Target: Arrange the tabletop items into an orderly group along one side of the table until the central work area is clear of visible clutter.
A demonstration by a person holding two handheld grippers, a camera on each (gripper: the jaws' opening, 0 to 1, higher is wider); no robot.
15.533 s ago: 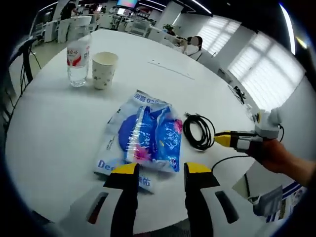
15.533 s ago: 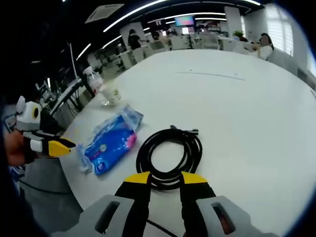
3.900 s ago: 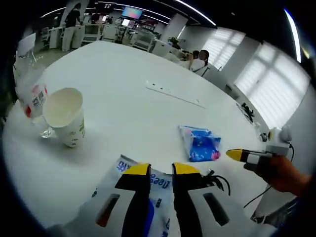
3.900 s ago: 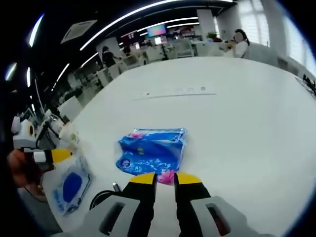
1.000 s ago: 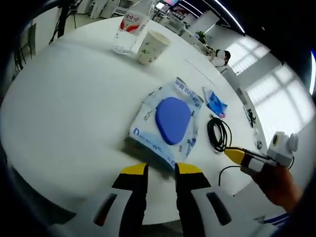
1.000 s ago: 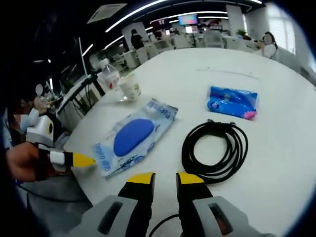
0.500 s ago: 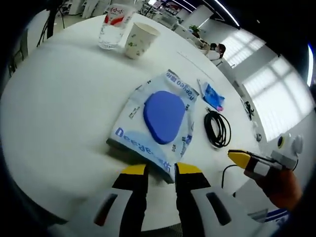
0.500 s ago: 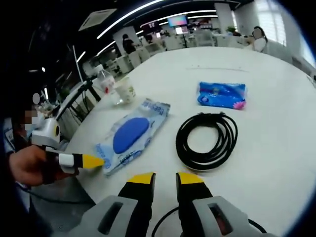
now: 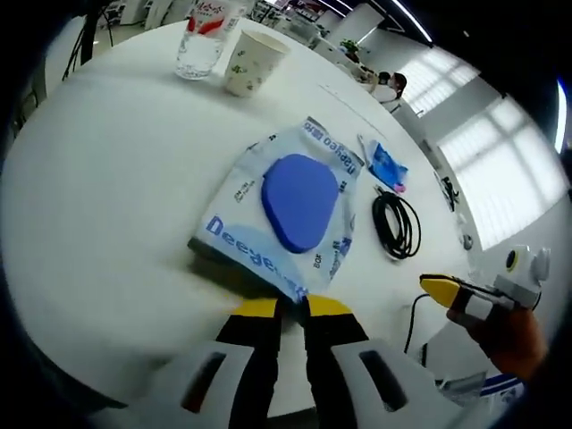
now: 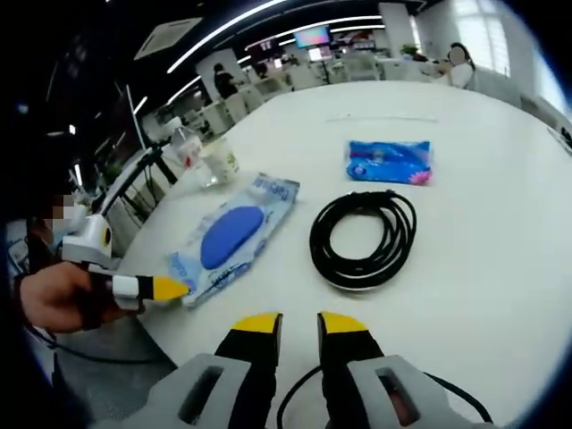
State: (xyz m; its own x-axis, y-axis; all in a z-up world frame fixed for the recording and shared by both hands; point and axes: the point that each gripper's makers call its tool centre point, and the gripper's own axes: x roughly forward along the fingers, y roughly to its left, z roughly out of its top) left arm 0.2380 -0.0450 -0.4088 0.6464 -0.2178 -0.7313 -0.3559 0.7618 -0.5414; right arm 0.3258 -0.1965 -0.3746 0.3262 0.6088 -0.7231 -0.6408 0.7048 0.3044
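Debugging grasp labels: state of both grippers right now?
Left gripper: shut on wipes pack edge.
Right gripper: open, holding nothing.

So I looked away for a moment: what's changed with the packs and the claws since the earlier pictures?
The left claw has closed on the near corner of the wipes pack. The small blue tissue pack, once on top of it, now lies apart beyond the coiled black cable. The bottle and paper cup stayed put.

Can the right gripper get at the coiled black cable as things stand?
Probably yes: the cable lies in the open just ahead of the right gripper, whose fingers stand apart and empty, with bare table between them.
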